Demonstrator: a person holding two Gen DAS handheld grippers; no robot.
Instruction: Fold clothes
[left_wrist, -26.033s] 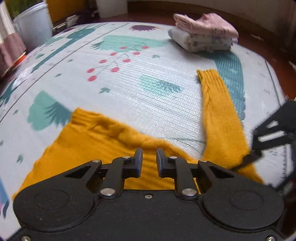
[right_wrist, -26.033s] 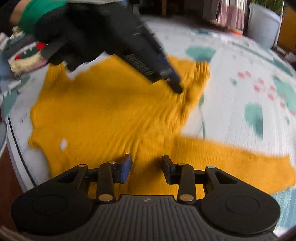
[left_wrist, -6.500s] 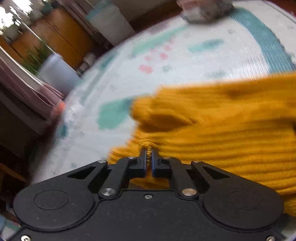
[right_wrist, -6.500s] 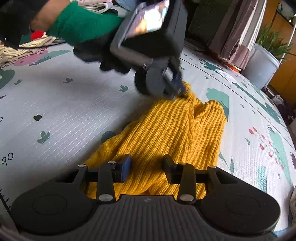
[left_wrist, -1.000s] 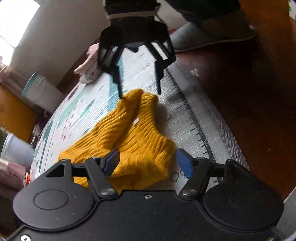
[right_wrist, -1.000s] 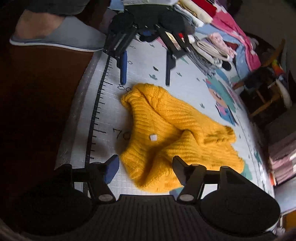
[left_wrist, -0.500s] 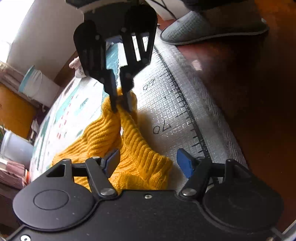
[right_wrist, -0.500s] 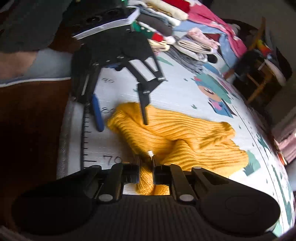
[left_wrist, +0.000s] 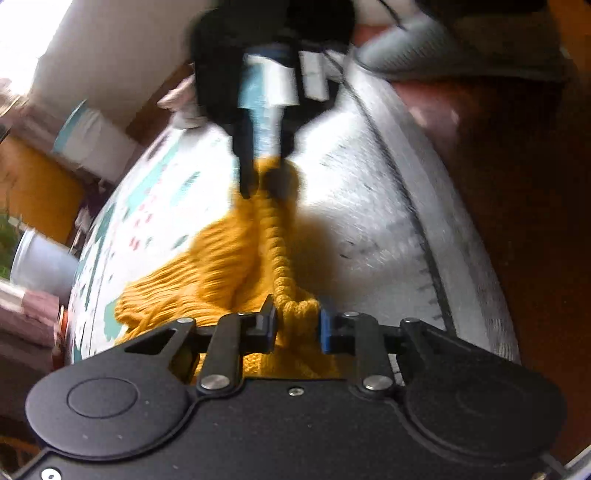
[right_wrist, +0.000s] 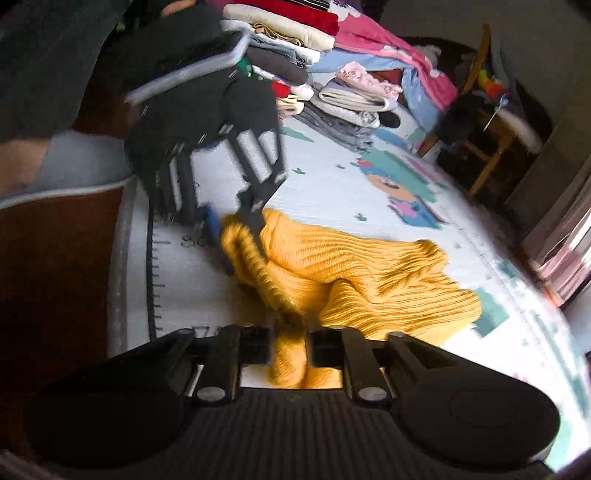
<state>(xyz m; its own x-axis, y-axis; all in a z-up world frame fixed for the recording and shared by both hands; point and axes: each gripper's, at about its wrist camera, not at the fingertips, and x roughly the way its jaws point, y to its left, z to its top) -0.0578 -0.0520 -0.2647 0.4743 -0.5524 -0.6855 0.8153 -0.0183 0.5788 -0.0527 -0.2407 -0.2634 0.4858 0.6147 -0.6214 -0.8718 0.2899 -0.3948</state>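
Observation:
A mustard-yellow knit sweater lies bunched on the patterned play mat; it also shows in the right wrist view. My left gripper is shut on one end of the sweater's near edge. My right gripper is shut on the other end of that edge. Each gripper shows in the other's view: the right one and the left one, both pinching yellow knit. The edge runs taut between them.
Stacks of folded clothes sit at the mat's far side. A small folded pile and white bins lie beyond the mat. Brown floor and a grey slipper border the mat's ruler-marked edge.
My left gripper went from open to shut on the sweater's edge. My right gripper stays shut on it. The edge has lifted and stretched between the two grippers.

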